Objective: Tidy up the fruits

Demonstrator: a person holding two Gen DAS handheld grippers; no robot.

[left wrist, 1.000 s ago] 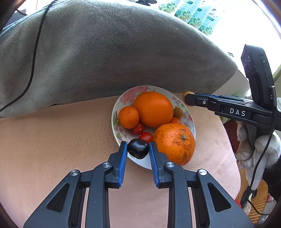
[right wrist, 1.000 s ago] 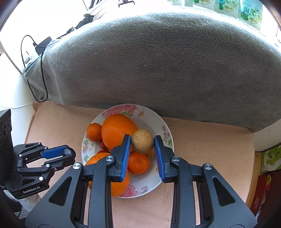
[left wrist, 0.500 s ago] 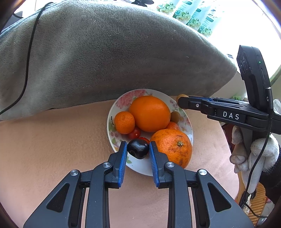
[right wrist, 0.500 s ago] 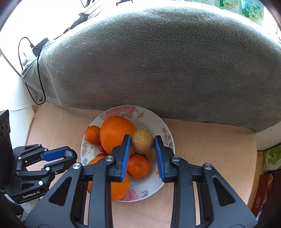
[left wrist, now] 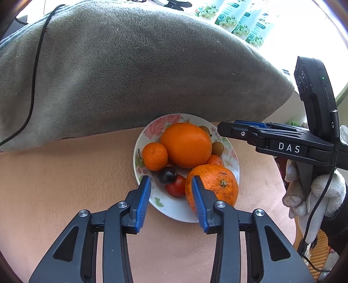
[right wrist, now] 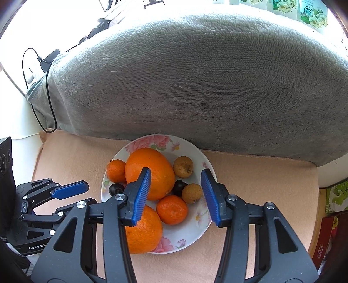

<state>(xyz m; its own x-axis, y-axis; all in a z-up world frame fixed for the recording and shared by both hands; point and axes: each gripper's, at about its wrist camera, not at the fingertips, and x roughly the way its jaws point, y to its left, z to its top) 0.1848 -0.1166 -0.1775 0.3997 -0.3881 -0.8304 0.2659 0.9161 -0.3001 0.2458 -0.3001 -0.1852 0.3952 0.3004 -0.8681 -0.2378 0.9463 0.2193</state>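
A flowered plate [left wrist: 174, 212] on the peach mat holds a big orange [left wrist: 186, 144], a rough tangerine [left wrist: 214, 185], two mandarins, a cherry tomato [left wrist: 176, 188] and two brown longans. My left gripper [left wrist: 170, 181] hangs over the plate's near edge with its jaws opening. A dark grape [left wrist: 167, 174] lies loose on the plate just past its tips. My right gripper [right wrist: 176, 174] is above the plate [right wrist: 204, 226], jaws also opening, nothing pressed between them. One longan [right wrist: 183, 166] rests beyond its tips, another longan [right wrist: 191, 193] below them beside a second dark fruit [right wrist: 178, 187].
A thick grey blanket [left wrist: 130, 76] rises right behind the plate, with a black cable [left wrist: 37, 65] across it. A white-gloved hand [left wrist: 315, 196] holds the right gripper [left wrist: 224, 129] at the plate's right side. Packets [left wrist: 239, 17] stand at the back. The peach mat [left wrist: 65, 174] spreads left.
Both grippers have opened. The dark grape left the left gripper's pads and now lies on the plate. The brown longan dropped from the right gripper onto the plate.
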